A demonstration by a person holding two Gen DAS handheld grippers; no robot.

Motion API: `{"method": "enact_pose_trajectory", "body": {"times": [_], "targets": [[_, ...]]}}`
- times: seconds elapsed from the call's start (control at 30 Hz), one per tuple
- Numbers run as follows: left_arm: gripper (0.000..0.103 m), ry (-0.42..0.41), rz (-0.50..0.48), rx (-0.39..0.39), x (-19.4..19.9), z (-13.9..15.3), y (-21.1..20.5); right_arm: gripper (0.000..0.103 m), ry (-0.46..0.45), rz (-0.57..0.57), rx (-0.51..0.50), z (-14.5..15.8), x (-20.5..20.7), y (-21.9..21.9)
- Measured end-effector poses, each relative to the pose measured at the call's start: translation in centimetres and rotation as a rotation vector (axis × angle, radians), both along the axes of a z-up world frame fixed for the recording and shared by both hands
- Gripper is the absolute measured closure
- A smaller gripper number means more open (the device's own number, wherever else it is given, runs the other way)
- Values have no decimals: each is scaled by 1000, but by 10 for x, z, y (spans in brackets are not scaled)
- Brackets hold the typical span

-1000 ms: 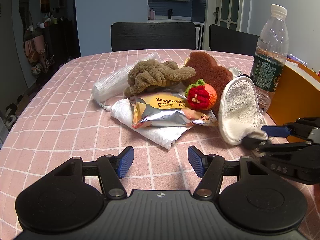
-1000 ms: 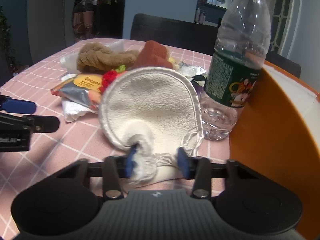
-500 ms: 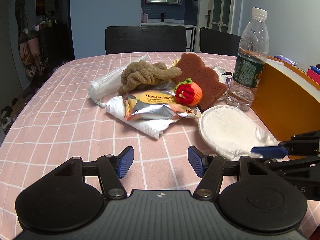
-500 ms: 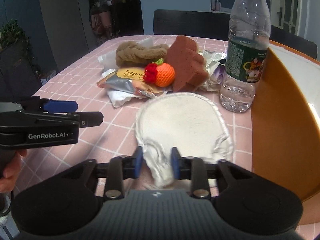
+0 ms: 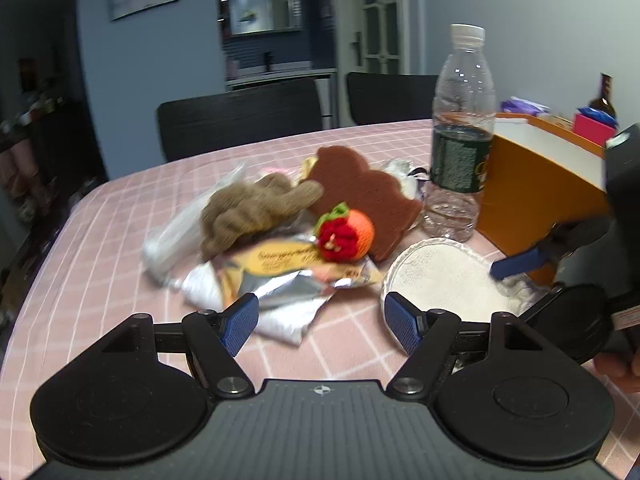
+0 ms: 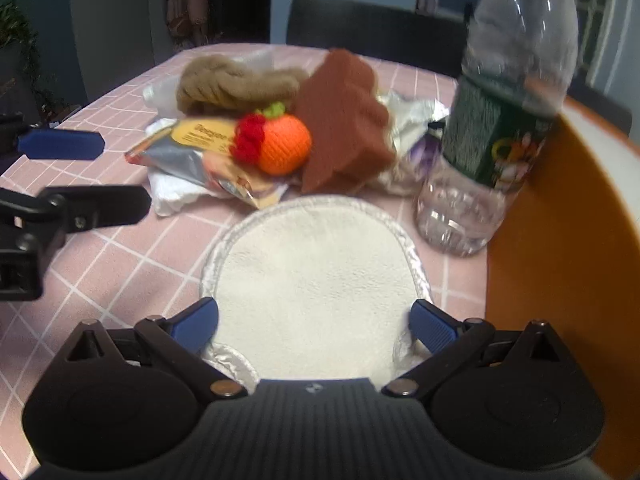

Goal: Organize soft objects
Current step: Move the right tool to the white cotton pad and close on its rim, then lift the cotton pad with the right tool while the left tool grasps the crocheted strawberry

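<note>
Right wrist view: pink checked tablecloth (image 6: pixel 120 248), dim blue-walled room; both grippers' fingers (image 6: pixel 432 330) spreading, pinching nothing.

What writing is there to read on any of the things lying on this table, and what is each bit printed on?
"Deeyeo": only partly legible, on the yellow label of the silver foil packet; its smaller print is too blurred.
Green label on the clear plastic water bottle: yellow markings and a picture, too blurred to read.
Brown glass bottle in the background: label too small to read.
Nothing readable on the white round cloth pad, the orange box or the grippers.
</note>
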State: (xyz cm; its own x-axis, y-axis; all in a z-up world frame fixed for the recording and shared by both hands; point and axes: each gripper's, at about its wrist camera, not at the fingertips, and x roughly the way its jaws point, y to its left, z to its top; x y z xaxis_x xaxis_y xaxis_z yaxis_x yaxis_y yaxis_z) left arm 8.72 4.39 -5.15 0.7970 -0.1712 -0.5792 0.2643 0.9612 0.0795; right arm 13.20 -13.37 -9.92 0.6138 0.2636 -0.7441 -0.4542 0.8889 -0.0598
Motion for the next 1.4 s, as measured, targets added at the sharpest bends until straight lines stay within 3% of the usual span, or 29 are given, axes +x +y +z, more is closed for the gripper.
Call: {"method": "enact_pose_trajectory", "body": {"times": [0.17, 0.3, 0.4, 0.47, 0.53, 0.63, 0.73, 0.8, 0.83, 0.87, 0.9, 0.97, 1.0, 1.1, 1.23, 1.4], "targets": [[19, 9, -43, 32, 12, -1, -10, 4, 67, -28, 76, -7, 13, -8], [19, 19, -57, 31, 19, -1, -13, 28, 44, -15, 67, -6, 14, -4], [19, 29, -52, 30, 24, -3, -13, 32, 41, 8, 61, -2, 15, 2], [19, 37, -49, 24, 26, -4, -13, 43, 39, 17, 62, -2, 14, 4], [19, 47, -51, 22, 28, -6, -13, 74, 30, 34, 65, -2, 14, 3], [19, 53, -51, 28, 31, -5, -14, 95, 20, 45, 53, 0, 15, 4], [19, 49, -47, 31, 30, -3, -15, 100, 19, 42, 50, 1, 18, 3], [19, 49, -47, 30, 27, -2, -14, 94, 35, 28, 70, 3, 21, 0], [19, 54, -49, 27, 25, -2, -12, 54, 48, 5, 106, 5, 24, -4], [26, 62, -54, 15, 22, -1, -10, 33, 59, -22, 141, 9, 24, -9], [23, 79, -57, -6, 20, -1, -6, 15, 77, -44, 179, 13, 24, -14], [23, 117, -57, -43, 18, -3, 1, 7, 94, -94, 134, 16, 21, -16], [23, 124, -42, -49, 16, -4, 4, 2, 98, -43, 121, 16, 16, -15], [23, 123, -18, -41, 9, -8, 8, 3, 96, 65, 39, 13, 3, -6], [23, 128, -37, -43, 4, -8, 7, 2, 62, 120, -89, 3, -3, 7], [21, 137, -57, -55, 7, -9, 5, 2, 150, 75, -7, -1, 17, -2]]}}
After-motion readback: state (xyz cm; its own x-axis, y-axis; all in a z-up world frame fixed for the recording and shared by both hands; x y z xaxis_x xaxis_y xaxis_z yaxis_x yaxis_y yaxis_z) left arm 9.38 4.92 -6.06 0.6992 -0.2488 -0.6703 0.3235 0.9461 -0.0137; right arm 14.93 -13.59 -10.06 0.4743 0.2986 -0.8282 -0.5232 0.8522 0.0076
